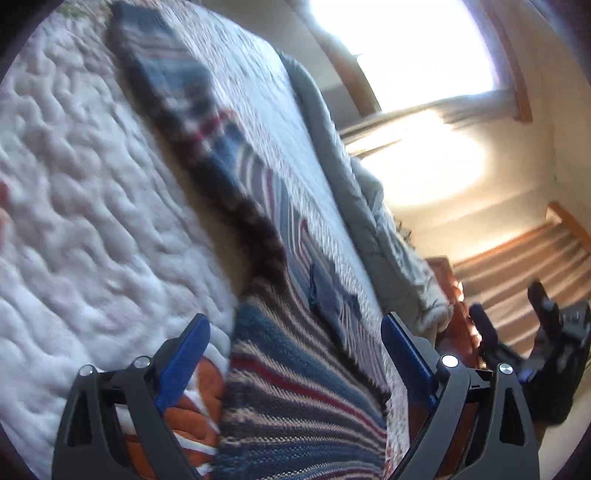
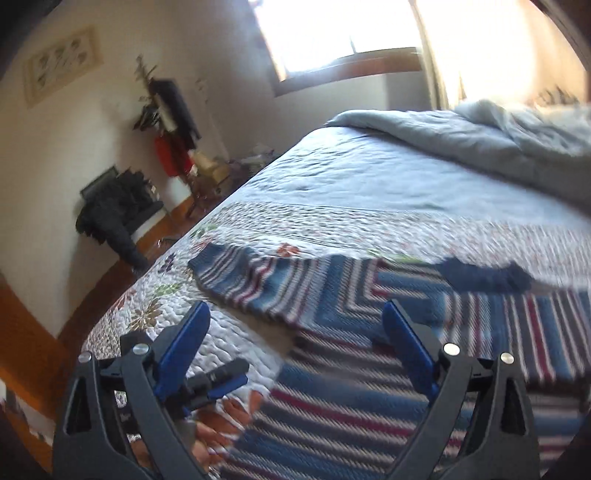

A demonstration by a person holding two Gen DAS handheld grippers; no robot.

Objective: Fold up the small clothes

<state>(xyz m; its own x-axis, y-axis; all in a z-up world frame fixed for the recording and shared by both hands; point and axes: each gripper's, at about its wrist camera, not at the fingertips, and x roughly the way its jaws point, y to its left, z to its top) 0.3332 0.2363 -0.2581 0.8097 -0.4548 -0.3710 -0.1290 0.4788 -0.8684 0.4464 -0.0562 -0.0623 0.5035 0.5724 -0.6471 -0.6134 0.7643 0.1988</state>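
While both grippers stand wide apart with nothing between their blue pads, the striped sweater [image 2: 369, 332] lies spread flat on the quilt [image 2: 332, 184] beneath them. Nearest the left gripper [image 1: 295, 328], the sweater's blue, white and red bands run away from the camera, with an orange and white patterned patch [image 1: 192, 406] of the quilt just beside its left finger. Off to the right in the same view, the right gripper [image 1: 517, 314] shows dark against the room, also open and holding nothing. From the right gripper [image 2: 295, 317], the sweater fills the lower right, one sleeve [image 2: 236, 273] stretched out to the left over the flowered quilt and the dark blue collar [image 2: 484, 275] at its far edge. The left gripper's tips [image 2: 218, 376] poke in low on the left, over the quilt. Farther back, a grey duvet [image 2: 480, 136] is bunched along the far side of the bed. Beyond it stand a bright window [image 2: 332, 29], a coat rack [image 2: 166, 110] with dark and red garments, and a framed picture [image 2: 59, 66] on the wall.
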